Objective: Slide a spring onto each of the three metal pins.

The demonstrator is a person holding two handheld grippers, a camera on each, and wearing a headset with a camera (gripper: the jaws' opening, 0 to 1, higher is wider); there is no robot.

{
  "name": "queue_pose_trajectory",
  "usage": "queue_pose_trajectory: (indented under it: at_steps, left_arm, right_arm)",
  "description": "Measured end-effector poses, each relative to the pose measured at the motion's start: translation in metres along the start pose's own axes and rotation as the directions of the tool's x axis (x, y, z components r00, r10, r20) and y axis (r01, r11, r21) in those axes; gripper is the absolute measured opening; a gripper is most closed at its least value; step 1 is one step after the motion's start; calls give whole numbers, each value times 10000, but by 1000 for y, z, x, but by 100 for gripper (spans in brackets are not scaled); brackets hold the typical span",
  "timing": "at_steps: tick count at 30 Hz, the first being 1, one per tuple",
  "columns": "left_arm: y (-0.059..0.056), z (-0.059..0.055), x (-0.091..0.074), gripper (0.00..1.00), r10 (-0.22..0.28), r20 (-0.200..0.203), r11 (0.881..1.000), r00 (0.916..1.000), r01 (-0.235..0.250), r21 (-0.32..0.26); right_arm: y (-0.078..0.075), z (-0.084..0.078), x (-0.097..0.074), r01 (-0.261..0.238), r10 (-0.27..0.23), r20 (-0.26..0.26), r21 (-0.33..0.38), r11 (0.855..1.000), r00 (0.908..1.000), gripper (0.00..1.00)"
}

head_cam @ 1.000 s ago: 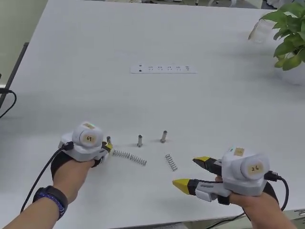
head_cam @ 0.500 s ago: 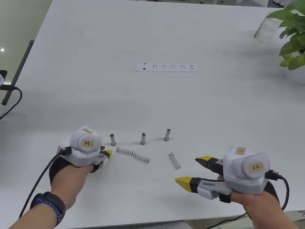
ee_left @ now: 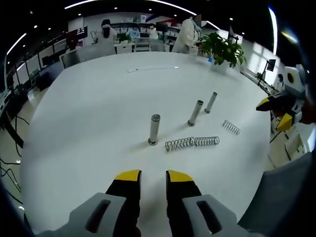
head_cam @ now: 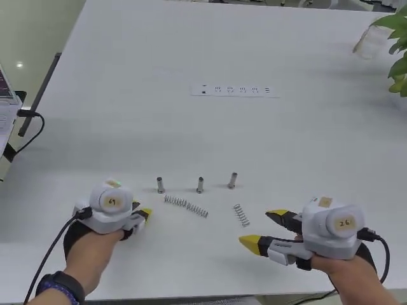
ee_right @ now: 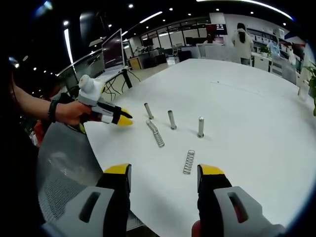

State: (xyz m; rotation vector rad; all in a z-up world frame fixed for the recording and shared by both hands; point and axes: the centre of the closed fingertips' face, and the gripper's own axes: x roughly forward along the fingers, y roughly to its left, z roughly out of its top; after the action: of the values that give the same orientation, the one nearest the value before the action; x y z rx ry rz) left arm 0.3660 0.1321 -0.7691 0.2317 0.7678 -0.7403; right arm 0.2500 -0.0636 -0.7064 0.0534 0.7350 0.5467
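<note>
Left tool (head_cam: pixel 145 214), barely parted and empty, has backed off the long spring (head_cam: pixel 186 206) toward 7 o'clock. Right tool (head_cam: pixel 259 227) gapes wide; pins (head_cam: pixel 200 185) bare.

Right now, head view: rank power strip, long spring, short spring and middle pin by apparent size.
1. power strip, though farthest from the camera
2. long spring
3. short spring and middle pin: close, and the pin stands upright, foreshortened, so left unranked
</note>
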Motion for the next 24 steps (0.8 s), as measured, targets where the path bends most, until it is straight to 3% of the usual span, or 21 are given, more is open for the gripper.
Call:
queue_pose_trajectory:
  at_steps: [5,24]
  left_arm:
    - [-6,-5,-10,15,-105,62,9998,9999,104,151]
    - [-6,7,-47,26,-230,745,9985,9970,193,504]
  right_arm:
    - [-2,1,2,-40,40,66,-2,10000,10000,52]
    - [-13,-7,15,-65,66,-67,68,10000,10000,47]
